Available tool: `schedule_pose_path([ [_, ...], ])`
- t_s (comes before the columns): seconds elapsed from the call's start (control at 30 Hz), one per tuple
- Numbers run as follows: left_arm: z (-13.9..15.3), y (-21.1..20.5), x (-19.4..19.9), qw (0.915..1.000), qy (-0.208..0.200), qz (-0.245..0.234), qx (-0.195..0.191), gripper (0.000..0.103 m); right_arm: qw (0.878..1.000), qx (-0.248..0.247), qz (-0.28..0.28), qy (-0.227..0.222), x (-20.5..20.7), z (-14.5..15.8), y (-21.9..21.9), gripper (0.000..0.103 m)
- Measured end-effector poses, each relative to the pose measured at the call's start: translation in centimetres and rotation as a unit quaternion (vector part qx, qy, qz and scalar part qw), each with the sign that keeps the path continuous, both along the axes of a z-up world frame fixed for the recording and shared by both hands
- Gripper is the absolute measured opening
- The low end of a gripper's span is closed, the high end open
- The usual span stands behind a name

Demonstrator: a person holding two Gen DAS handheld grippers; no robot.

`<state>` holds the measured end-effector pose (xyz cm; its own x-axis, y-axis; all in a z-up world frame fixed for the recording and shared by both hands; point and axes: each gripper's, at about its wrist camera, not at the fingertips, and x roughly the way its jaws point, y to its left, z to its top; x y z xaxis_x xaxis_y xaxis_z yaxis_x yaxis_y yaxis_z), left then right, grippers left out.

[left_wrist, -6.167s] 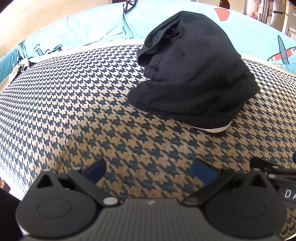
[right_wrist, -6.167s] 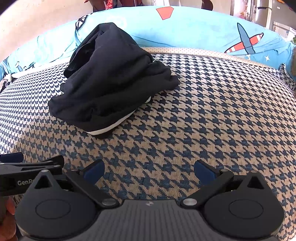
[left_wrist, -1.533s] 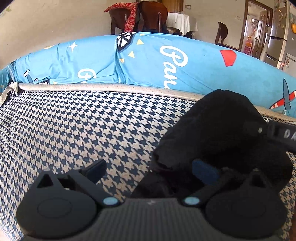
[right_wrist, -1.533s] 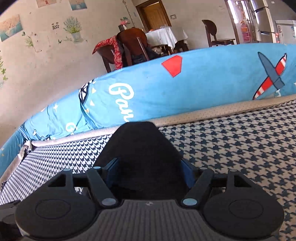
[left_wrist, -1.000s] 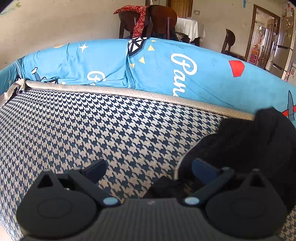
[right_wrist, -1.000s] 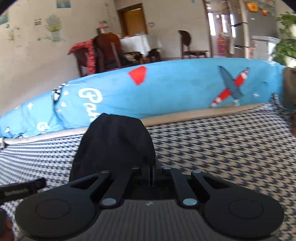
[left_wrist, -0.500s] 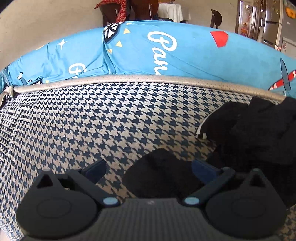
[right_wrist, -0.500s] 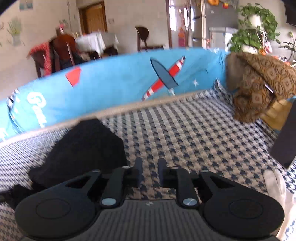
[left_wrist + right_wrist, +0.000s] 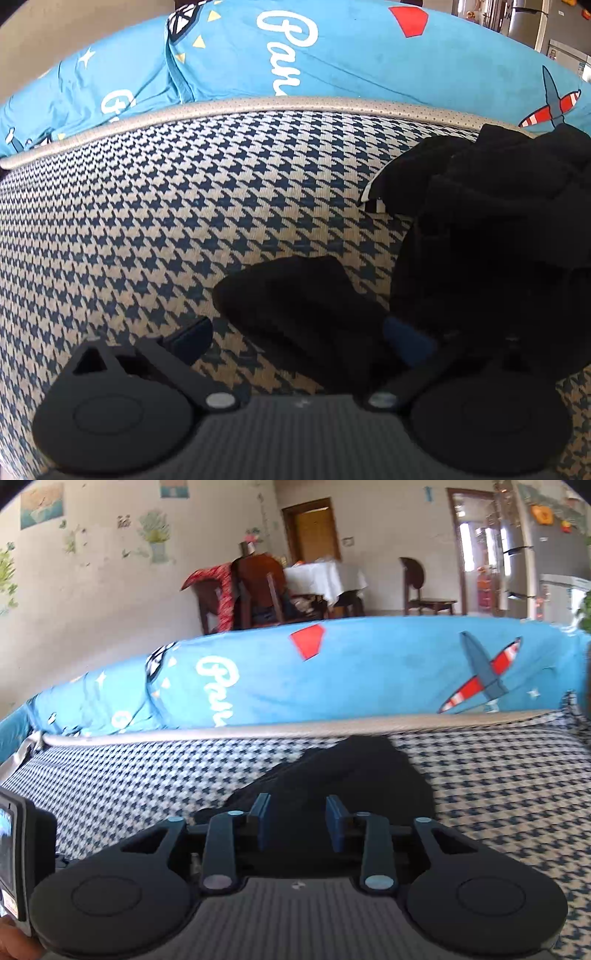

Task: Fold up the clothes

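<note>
A: The black garment is lying crumpled on the houndstooth cushion, bunched toward the right in the left wrist view, with a dark flap of it spreading out toward the camera.

B: And the left gripper, what is it doing?

A: Its jaws are standing wide apart. The left finger is hanging over bare cushion, the right one is sitting against the dark cloth, and the flap is lying between them. Nothing is pinched.

B: The right gripper?

A: Its blue pads are standing a narrow way apart, with a clear gap showing between them. The garment is appearing just beyond its tips in the right wrist view, as a low heap. Whether the pads are touching the cloth, I cannot tell.

B: What is lying behind the garment?

A: A blue cover with white lettering, a red shape and a striped aeroplane is running along the far edge of the cushion. A white strip is showing at the garment's left edge.

B: Anything else?

A: Further back, dark chairs are standing at a white-clothed table.
</note>
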<state>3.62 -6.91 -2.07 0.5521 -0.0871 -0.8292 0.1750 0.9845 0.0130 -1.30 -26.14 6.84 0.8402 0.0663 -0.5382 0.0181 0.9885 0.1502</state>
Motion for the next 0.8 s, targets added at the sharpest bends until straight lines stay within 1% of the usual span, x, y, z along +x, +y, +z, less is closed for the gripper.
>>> schedule_pose_path([
  [0.13,-0.4,0.5,0.2,0.9996,0.018,0.011,-0.020,0.103,0.999,-0.011,0.028,0.015,1.4,-1.4,1.9,0.047],
  [0.17,-0.5,0.6,0.2,0.9995,0.020,0.013,-0.022,0.103,0.999,-0.013,0.035,0.019,1.8,-1.7,2.4,0.052],
  [0.2,-0.5,0.6,0.2,0.9995,0.020,0.012,-0.022,0.103,0.999,-0.016,0.043,0.023,2.2,-2.0,2.8,0.056],
  [0.23,-0.5,0.6,0.1,0.9996,0.019,0.011,-0.020,0.103,0.998,-0.020,0.049,0.026,2.5,-2.4,3.3,0.062],
  [0.27,-0.5,0.6,0.1,0.9996,0.018,0.009,-0.018,0.103,0.998,-0.028,0.051,0.027,2.8,-2.6,3.7,0.067],
  [0.33,-0.4,0.6,0.0,0.9998,0.015,0.006,-0.015,0.103,0.997,-0.037,0.056,0.034,3.2,-3.2,4.1,0.068],
  [0.47,-0.2,0.6,-0.2,0.9999,0.012,0.003,-0.011,0.103,0.998,-0.037,0.032,0.040,3.1,-3.5,3.3,0.067],
  [0.53,-0.1,0.6,-0.2,0.9999,0.011,0.002,-0.009,0.103,0.998,-0.037,0.020,0.044,3.1,-3.6,2.9,0.049],
  [0.57,0.0,0.5,-0.2,0.9999,0.011,0.002,-0.008,0.103,0.998,-0.037,0.014,0.045,3.0,-3.7,2.7,0.029],
  [0.6,0.1,0.5,-0.2,0.9999,0.010,0.002,-0.008,0.103,0.998,-0.037,0.008,0.047,3.0,-3.8,2.5,0.013],
  [0.67,0.5,0.4,-0.5,1.0000,0.003,0.001,-0.005,0.103,0.998,-0.037,-0.004,0.050,3.0,-3.9,2.1,0.007],
  [0.77,1.4,0.3,-0.7,0.9999,-0.013,-0.002,-0.004,0.103,0.998,-0.037,-0.022,0.052,2.8,-4.0,1.5,0.006],
  [0.8,1.8,0.3,-0.8,0.9998,-0.018,-0.002,-0.007,0.103,0.998,-0.039,-0.030,0.042,2.2,-3.4,1.3,0.006],
])
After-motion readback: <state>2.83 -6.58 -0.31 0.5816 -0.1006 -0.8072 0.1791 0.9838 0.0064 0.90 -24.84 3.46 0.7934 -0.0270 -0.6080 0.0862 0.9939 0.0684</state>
